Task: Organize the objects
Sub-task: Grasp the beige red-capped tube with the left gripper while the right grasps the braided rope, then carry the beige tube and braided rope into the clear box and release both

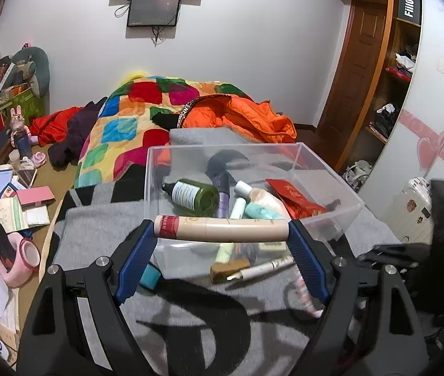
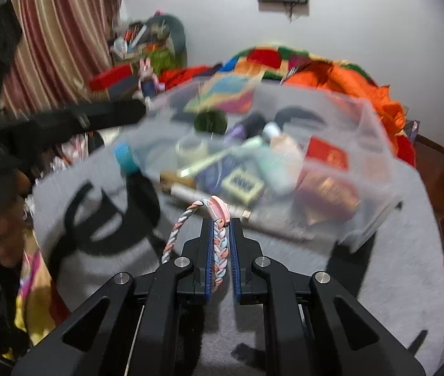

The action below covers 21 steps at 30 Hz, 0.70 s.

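My left gripper (image 1: 221,228) is shut endwise on a long beige tube with a red band (image 1: 222,228), held crosswise just above the near wall of a clear plastic bin (image 1: 322,169). The bin holds a green bottle (image 1: 195,195), a purple bottle, mint tubes and a red packet (image 1: 297,199). My right gripper (image 2: 221,224) is shut on a braided pastel bracelet (image 2: 219,244), whose loop (image 2: 178,228) sticks out to the left above the grey blanket. In this blurred right wrist view the bin (image 2: 375,131) stands just beyond the gripper.
On the grey blanket (image 1: 190,319) before the bin lie a brown-capped item (image 1: 229,269), a white pen-like tube (image 1: 266,268) and a blue cap (image 1: 150,277). A patchwork quilt (image 1: 121,131) and an orange jacket (image 1: 247,119) lie behind. Clutter (image 1: 8,206) covers the floor at left.
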Each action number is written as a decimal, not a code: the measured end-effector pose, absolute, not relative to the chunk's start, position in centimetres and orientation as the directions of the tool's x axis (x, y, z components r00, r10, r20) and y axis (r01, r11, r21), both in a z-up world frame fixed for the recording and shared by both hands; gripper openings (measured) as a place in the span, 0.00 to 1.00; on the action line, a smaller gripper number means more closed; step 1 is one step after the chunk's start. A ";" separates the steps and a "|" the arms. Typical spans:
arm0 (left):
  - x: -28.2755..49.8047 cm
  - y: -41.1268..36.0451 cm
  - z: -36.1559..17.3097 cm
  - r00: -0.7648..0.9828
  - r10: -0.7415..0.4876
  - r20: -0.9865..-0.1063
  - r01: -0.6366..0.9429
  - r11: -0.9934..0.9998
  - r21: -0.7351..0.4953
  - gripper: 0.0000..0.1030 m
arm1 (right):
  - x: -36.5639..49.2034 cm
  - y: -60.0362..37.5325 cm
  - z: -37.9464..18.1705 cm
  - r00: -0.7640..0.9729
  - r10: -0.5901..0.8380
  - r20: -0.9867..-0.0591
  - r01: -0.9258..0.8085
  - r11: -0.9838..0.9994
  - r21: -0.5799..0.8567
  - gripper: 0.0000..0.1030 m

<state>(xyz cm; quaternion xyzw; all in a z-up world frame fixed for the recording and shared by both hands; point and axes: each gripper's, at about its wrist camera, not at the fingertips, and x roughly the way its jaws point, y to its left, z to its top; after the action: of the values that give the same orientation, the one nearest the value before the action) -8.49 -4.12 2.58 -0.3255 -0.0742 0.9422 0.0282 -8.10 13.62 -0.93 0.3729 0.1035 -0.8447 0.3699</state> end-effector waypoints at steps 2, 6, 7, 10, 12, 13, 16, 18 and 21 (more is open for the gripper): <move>-8.9 -4.1 2.7 -0.787 0.099 -0.609 -0.004 -0.988 -0.155 0.81 | -8.4 14.3 0.4 -0.478 -0.559 -0.678 0.687 -0.719 0.109 0.09; -9.7 -3.8 2.5 -0.781 0.098 -0.616 -0.002 -0.988 -0.155 0.81 | -9.5 14.7 2.7 -0.533 -0.559 -0.635 0.652 -0.750 0.114 0.09; -10.0 -3.8 2.3 -0.778 0.099 -0.620 -0.002 -0.988 -0.156 0.81 | -10.1 14.8 3.2 -0.550 -0.552 -0.626 0.638 -0.762 0.111 0.09; -10.6 -3.5 2.1 -0.773 0.098 -0.627 -0.002 -0.989 -0.151 0.81 | -11.1 14.8 3.9 -0.581 -0.539 -0.610 0.618 -0.780 0.101 0.09; -11.0 -3.3 1.9 -0.769 0.096 -0.632 -0.003 -0.989 -0.147 0.81 | -11.8 14.7 4.2 -0.599 -0.526 -0.604 0.603 -0.792 0.092 0.09; -11.3 -3.2 1.7 -0.765 0.094 -0.637 -0.002 -0.990 -0.143 0.81 | -12.5 14.4 4.4 -0.603 -0.522 -0.603 0.597 -0.797 0.092 0.09; -12.2 -3.1 1.2 -0.753 0.092 -0.651 -0.001 -0.990 -0.138 0.81 | -14.0 13.5 4.2 -0.603 -0.513 -0.611 0.587 -0.804 0.096 0.09; -12.7 -3.1 0.8 -0.743 0.088 -0.664 0.003 -0.991 -0.135 0.81 | -14.9 12.9 3.9 -0.599 -0.508 -0.620 0.584 -0.806 0.096 0.09; -13.6 -3.2 0.0 -0.725 0.091 -0.683 0.007 -0.990 -0.139 0.81 | -16.2 11.9 3.1 -0.592 -0.485 -0.644 0.575 -0.814 0.085 0.09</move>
<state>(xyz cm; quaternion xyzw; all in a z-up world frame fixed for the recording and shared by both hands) -13.56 -3.22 -0.03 -0.3701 -0.0661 0.9264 0.0225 -16.20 11.94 3.09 0.3398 0.0662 -0.8897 0.2978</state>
